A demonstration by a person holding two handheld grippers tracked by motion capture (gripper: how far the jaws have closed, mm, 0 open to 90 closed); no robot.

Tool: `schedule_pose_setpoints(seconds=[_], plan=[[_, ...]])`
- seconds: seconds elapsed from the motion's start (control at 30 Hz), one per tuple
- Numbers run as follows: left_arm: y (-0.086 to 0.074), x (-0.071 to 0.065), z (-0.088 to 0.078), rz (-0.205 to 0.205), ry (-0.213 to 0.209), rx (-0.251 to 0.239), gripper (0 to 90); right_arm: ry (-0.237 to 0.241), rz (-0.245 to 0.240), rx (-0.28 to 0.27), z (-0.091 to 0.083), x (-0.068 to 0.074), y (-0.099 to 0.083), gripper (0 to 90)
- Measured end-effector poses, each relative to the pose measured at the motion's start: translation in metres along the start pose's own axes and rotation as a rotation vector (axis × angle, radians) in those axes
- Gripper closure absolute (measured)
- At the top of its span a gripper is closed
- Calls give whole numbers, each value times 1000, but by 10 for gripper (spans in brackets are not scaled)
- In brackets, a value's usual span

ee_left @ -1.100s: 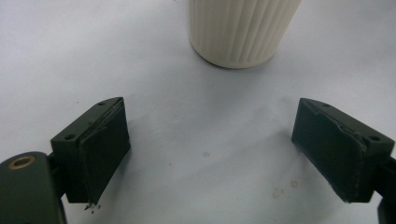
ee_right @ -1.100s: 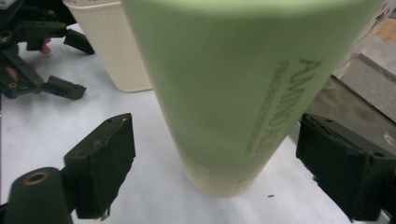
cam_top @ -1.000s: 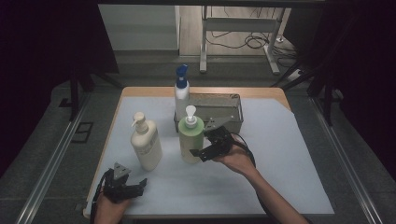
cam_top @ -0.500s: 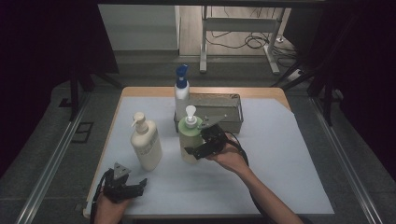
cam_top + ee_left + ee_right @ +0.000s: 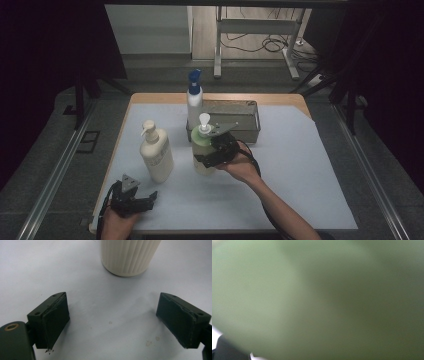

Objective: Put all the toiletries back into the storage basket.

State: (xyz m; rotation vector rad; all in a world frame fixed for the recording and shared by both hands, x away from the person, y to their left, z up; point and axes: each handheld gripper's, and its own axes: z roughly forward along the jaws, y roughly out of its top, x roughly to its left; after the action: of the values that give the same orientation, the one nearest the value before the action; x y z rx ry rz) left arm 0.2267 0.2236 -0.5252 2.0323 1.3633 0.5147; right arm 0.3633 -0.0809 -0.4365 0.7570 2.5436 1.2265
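1. Okay, right gripper [image 5: 210, 154]: black two-jaw tool in the person's right hand [image 5: 240, 167], sits at mid-table with its jaws either side of the lower body of a pale green plastic pump bottle with a white pump head [image 5: 201, 144].
2. Jaw state: wide, bottle between them. Can't tell whether the pads actually press on it.
3. Right gripper view: blurred green bottle wall [image 5: 317, 297] very close up; a dark bit of the tool at the bottom-left corner.
4. Green bottle: upright on the white sheet [image 5: 300, 175], just in front of a grey rectangular metal tray [image 5: 246, 117], near the tray's left end.
5. Left gripper [image 5: 150, 196]: black, grey three-cornered plate on top, held in the left hand [image 5: 112, 222] at the near-left corner of the table, low over the sheet.
6. Left jaws: apart, nothing between them; left gripper view [image 5: 113, 322] has bare sheet between the two pads.
7. Cream ribbed plastic pump bottle [image 5: 156, 157]: upright, left of the green one, apart from it. It stands ahead of the left jaws, not touching; its base appears in the left gripper view [image 5: 130, 255].
8. White bottle with a blue pump top [image 5: 194, 102]: upright at the tray's far-left corner, behind the green bottle.
9. Wooden table [image 5: 280, 97]: its edge is bare beyond the sheet at the far side.
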Motion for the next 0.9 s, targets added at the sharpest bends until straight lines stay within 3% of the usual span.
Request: schedule_pose_setpoints(seconds=[0.33,0.9], plan=[[0,0,0,0,0,0,111,-4,5,14,-8,1,3,128],[0,0,0,0,0,0,111,-9,8,2,-41,-4,26,128]])
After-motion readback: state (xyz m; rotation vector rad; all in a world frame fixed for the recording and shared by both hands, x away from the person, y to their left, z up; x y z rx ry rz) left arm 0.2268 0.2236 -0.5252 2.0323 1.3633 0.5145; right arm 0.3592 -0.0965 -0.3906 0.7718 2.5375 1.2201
